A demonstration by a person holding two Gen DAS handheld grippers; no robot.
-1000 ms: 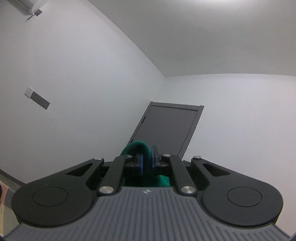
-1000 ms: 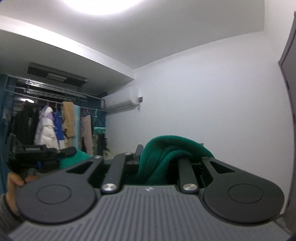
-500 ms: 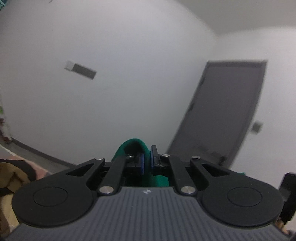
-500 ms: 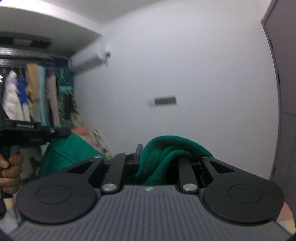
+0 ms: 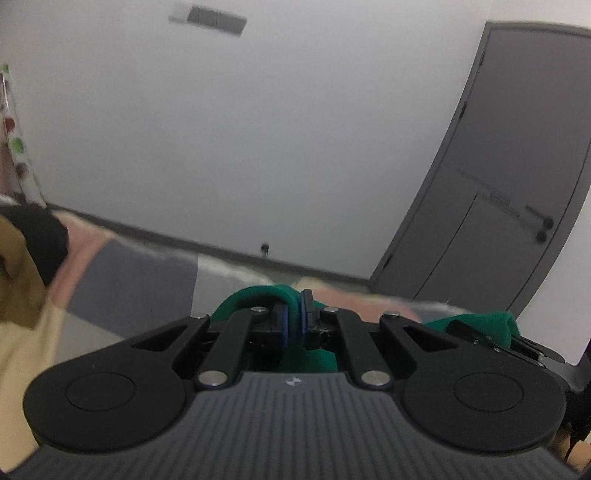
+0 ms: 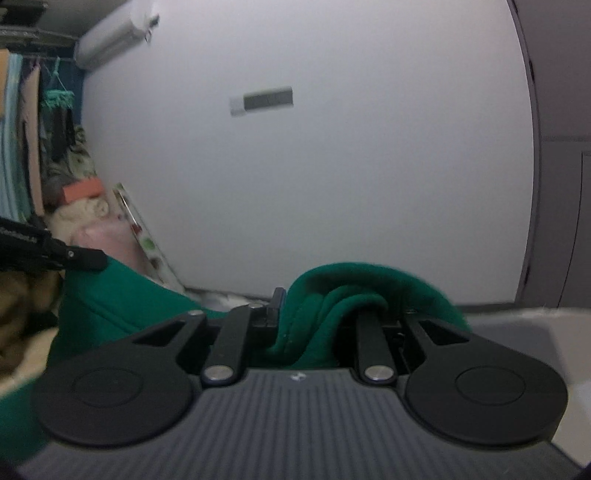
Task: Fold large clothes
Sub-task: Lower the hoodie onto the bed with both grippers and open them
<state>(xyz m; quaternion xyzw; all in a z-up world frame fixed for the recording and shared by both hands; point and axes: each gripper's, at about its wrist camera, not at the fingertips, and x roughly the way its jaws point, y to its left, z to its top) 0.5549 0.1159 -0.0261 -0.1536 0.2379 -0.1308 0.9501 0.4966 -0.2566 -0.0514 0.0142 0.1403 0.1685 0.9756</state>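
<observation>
Green fleece fills the middle of both wrist views: a large, soft, dark green garment (image 6: 347, 295) is pinched at two places. The left tongs (image 5: 293, 319) are clenched on a thin fold of it, the blue pads almost meeting with only a sliver of cloth between them, and the fabric loops up over the left finger. The right tongs (image 6: 317, 314) are clamped on a thicker bunch of the same garment, which bulges in rolled folds above the fingers and hides the right-hand one.

From the right wrist view the garment stretches away to the left, where the other black tongs (image 6: 77, 256) bite its far edge. From the left wrist view the right tongs (image 5: 491, 339) show at the right edge with green cloth heaped on them.

Below and ahead of the left tongs lies a bed cover in pink, grey and cream blocks (image 5: 133, 273), blurred. A tan and black heap of clothes (image 5: 22, 266) sits at the left edge. Behind stands a plain white wall (image 5: 258, 147) with a small grey wall plate (image 5: 212, 16) and a dark grey door (image 5: 517, 184). The right wrist view also shows a white air conditioner (image 6: 110, 40) high up and hanging clothes (image 6: 22, 129) on the left.
</observation>
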